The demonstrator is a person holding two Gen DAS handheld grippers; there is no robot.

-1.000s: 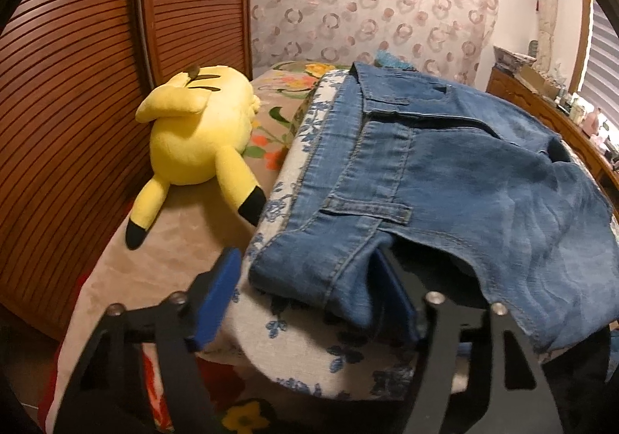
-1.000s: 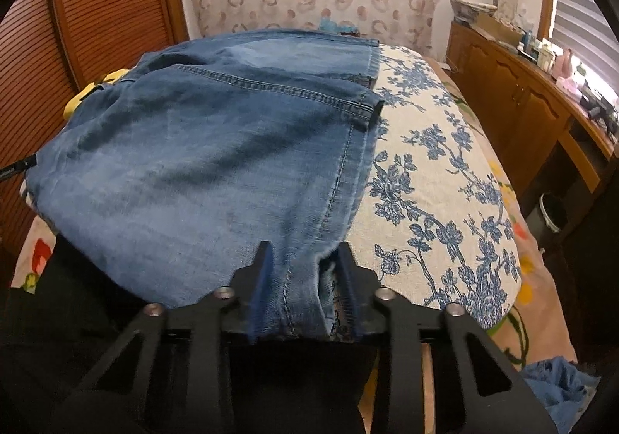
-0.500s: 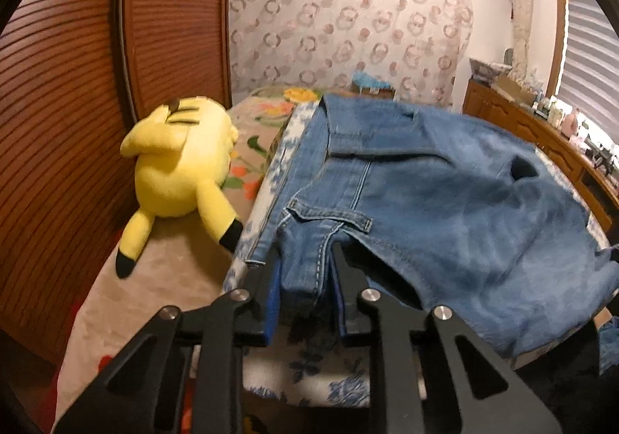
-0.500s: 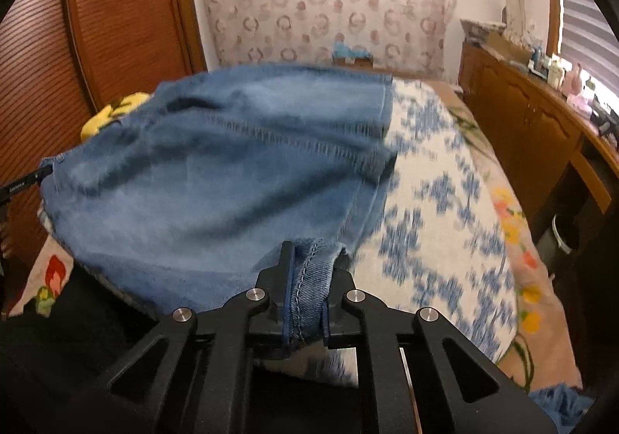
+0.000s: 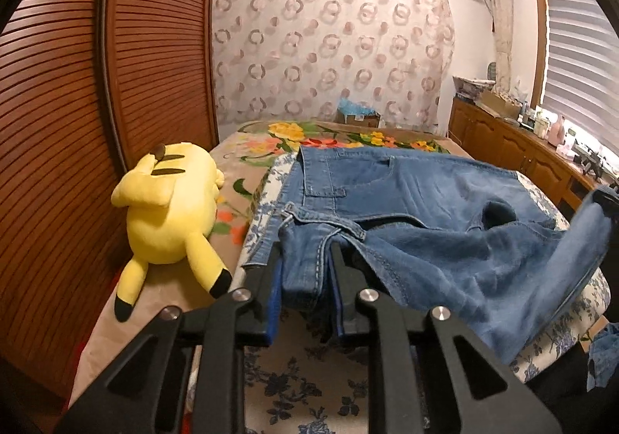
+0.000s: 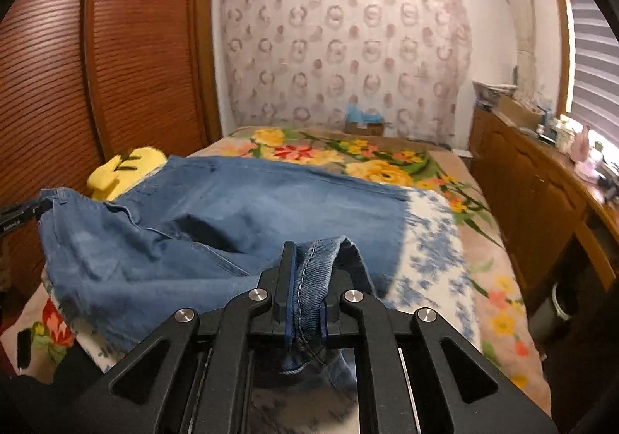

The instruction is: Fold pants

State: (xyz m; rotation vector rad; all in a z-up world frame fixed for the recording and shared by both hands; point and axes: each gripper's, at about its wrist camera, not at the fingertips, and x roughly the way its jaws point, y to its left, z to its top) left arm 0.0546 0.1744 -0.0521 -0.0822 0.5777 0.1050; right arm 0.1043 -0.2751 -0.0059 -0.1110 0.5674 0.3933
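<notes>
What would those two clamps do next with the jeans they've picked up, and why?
Probably carry both held ends forward, toward the far end of the bed, and lay them down there. The left gripper and right gripper are each shut on a near edge of the jeans, lifted off the blue floral cloth, while the far part lies flat. That would fold them in half.

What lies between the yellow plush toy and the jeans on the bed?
In the left wrist view, only bedding: the floral blanket beside the plush toy, then the blue-flowered cloth's edge under the jeans.
</notes>
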